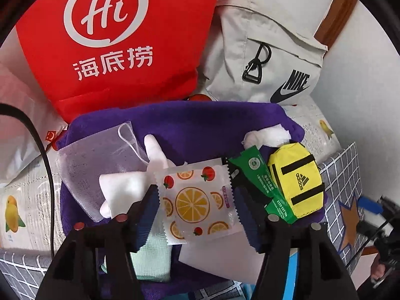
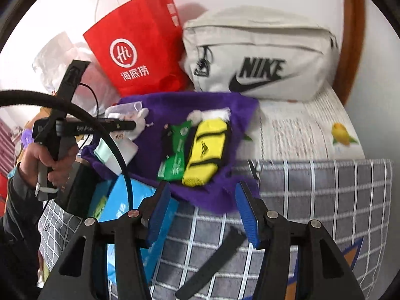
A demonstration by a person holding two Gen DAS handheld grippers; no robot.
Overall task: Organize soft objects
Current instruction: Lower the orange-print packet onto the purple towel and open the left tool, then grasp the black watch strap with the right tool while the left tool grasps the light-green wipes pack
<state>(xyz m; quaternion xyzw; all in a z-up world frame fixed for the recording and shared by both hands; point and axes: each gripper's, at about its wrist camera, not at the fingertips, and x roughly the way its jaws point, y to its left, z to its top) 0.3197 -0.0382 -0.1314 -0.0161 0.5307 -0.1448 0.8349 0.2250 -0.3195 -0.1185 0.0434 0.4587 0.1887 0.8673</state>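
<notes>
A purple towel [image 1: 200, 120] lies spread out with small soft items on it. My left gripper [image 1: 196, 200] is open, its fingers on either side of a clear packet printed with orange slices [image 1: 197, 200], apart from its edges. Beside it lie a white mesh pouch [image 1: 100, 160], a white plush toy [image 1: 127, 182], a green sachet [image 1: 260, 182], a yellow Adidas pouch [image 1: 297, 182] and white cotton [image 1: 270, 135]. My right gripper [image 2: 203, 200] is open and empty above the towel's [image 2: 200, 110] near edge, short of the yellow pouch [image 2: 205, 150] and green sachet [image 2: 175, 152].
A red paper bag [image 1: 120, 40] and a beige Nike waist bag [image 1: 270, 57] stand behind the towel against the wall. A grey checked cloth [image 2: 312, 200] covers the near surface. A mint cloth [image 1: 152, 257] and a blue package [image 2: 125, 212] lie at the towel's near left. A black cable [image 1: 45, 165] hangs left.
</notes>
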